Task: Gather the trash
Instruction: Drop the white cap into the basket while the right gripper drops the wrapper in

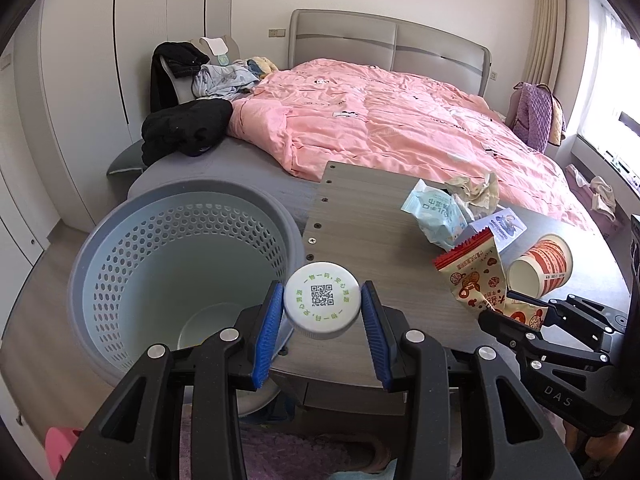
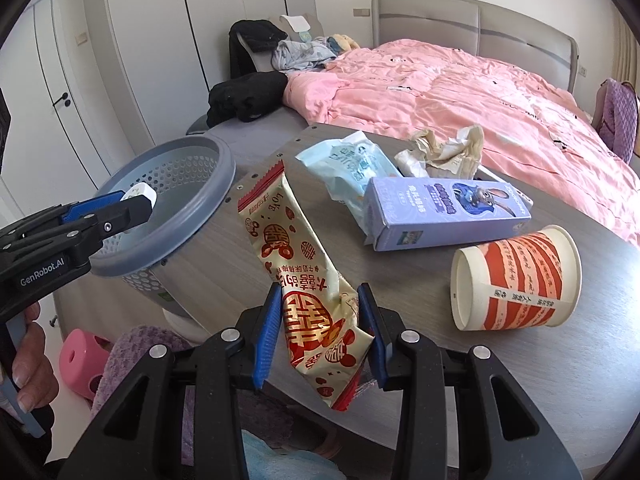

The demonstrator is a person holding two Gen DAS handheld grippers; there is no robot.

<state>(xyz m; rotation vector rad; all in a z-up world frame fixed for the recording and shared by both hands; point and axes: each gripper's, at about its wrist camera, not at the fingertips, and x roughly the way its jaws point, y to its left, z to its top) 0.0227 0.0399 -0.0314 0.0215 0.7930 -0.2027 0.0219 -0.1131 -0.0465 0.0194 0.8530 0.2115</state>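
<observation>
Trash is partly gathered: my left gripper (image 1: pixel 320 312) grips a white bottle cap (image 1: pixel 321 300) beside the wastebasket (image 1: pixel 120 280); my right gripper (image 2: pixel 318 328) clamps a snack wrapper (image 2: pixel 296 264). Cup (image 2: pixel 520 280), carton (image 2: pixel 440 212), wipes pack (image 2: pixel 352 168) and crumpled paper (image 2: pixel 448 152) remain on the desk (image 2: pixel 400 300) right of that wastebasket.

Trash count on the grey wood-grain table (image 2: pixel 400 280)

One white round plastic bottle cap (image 1: pixel 321 300), one red-and-cream foil snack wrapper (image 2: pixel 304 276), one pale blue soft tissue pack (image 2: pixel 352 168), one lilac cardboard carton (image 2: pixel 448 212), one orange-striped paper cup (image 2: pixel 516 280) at three o'clock, one crumpled beige paper wad (image 2: pixel 448 152); one grey perforated plastic bin (image 2: pixel 176 216) at nine o'clock.
</observation>
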